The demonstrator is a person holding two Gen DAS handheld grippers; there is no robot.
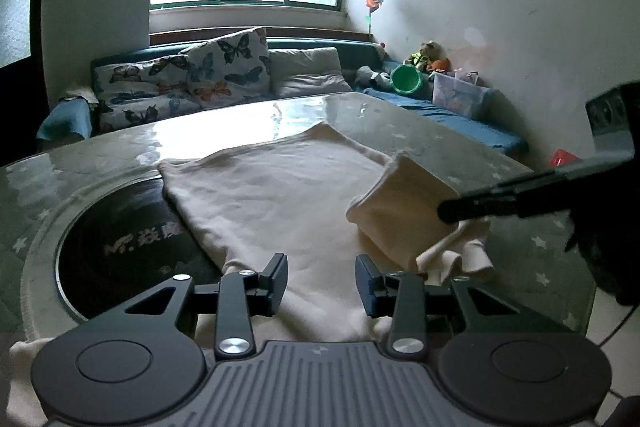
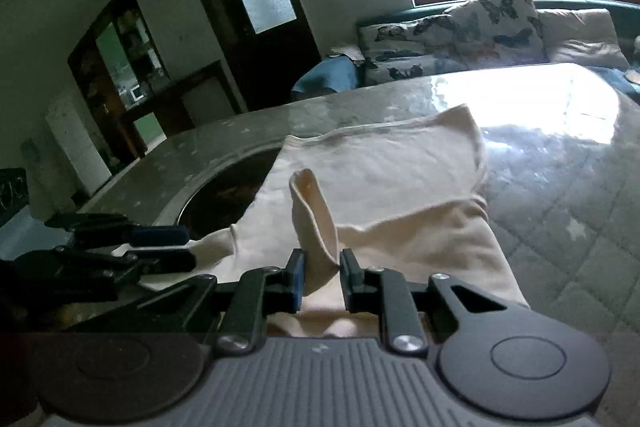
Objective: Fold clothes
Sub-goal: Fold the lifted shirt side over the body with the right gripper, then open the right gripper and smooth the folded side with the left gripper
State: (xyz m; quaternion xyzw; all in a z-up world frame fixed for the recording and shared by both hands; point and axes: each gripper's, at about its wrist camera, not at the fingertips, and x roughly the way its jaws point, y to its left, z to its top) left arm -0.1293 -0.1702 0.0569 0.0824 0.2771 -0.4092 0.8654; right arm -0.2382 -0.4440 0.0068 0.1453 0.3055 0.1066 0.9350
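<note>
A cream garment [image 1: 280,195] lies spread flat on the table [image 1: 460,143]. My left gripper [image 1: 321,279] hovers open over its near hem, and nothing sits between its fingers. From the right, my right gripper [image 1: 448,211] reaches in at a raised, folded sleeve [image 1: 400,195]. In the right wrist view that sleeve fold [image 2: 312,211] stands upright between the pads of my right gripper [image 2: 322,275]. The jaws stand a little apart and the cloth leans on the right pad without being squeezed. The left gripper [image 2: 188,247] shows low on the left there, at the garment's edge.
A round dark hotplate [image 1: 120,247] is set into the table, partly under the garment. The tabletop [image 2: 560,207] is quilted grey with stars under a glossy cover. Behind it stands a sofa with butterfly cushions [image 1: 224,67], a green bucket [image 1: 408,79] and a clear box [image 1: 460,95].
</note>
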